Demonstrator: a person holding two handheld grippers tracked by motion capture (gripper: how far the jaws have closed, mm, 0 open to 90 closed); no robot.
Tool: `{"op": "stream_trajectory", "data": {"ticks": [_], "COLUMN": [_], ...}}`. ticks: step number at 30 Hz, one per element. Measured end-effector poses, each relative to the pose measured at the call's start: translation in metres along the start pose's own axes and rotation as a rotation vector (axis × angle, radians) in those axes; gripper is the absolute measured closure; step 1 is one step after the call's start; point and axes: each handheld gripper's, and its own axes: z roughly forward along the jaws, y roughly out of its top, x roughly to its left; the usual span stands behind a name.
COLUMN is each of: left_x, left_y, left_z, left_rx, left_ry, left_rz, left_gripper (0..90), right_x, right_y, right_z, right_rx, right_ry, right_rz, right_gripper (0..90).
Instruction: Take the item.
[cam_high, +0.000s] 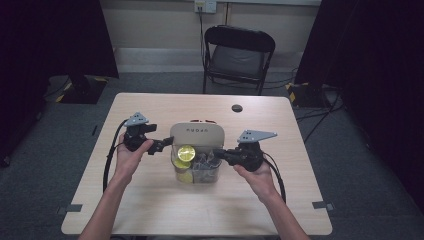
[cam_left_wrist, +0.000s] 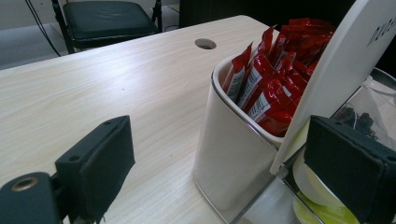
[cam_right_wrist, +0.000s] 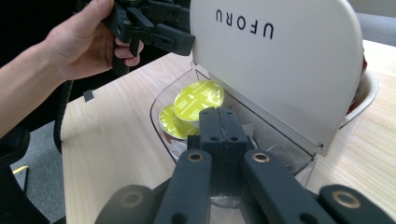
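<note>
Two yellow-green foil-topped capsules (cam_right_wrist: 196, 100) sit in the clear plastic bin (cam_right_wrist: 161, 109) | left gripper (cam_high: 161, 145) spread, propping cream hinged lid (cam_right_wrist: 275, 60) up | right gripper (cam_right_wrist: 223, 126) pressed together, empty, poised above the capsules | picking not begun.

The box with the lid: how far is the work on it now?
Done: the lid stands raised, with the open left gripper at its edge, seemingly propping it. In hand: the right gripper, shut with nothing between its jaws, points into the clear compartment beside the yellow-green capsules. Left: no capsule is gripped yet, and the lid is not closed.
</note>
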Motion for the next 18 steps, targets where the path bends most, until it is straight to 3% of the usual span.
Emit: {"op": "stream_trajectory", "data": {"ticks": [18], "left_x": [0.0], "left_y": [0.0], "left_z": [0.0], "left_rx": [0.004], "left_ry": [0.002], "left_rz": [0.001], "left_gripper": [8.4], "right_x": [-0.006], "right_y": [0.008], "right_z": [-0.026], "right_rx": [-0.043], "right_ry": [-0.029], "right_rz": [0.002], "right_gripper": [90.0]}}
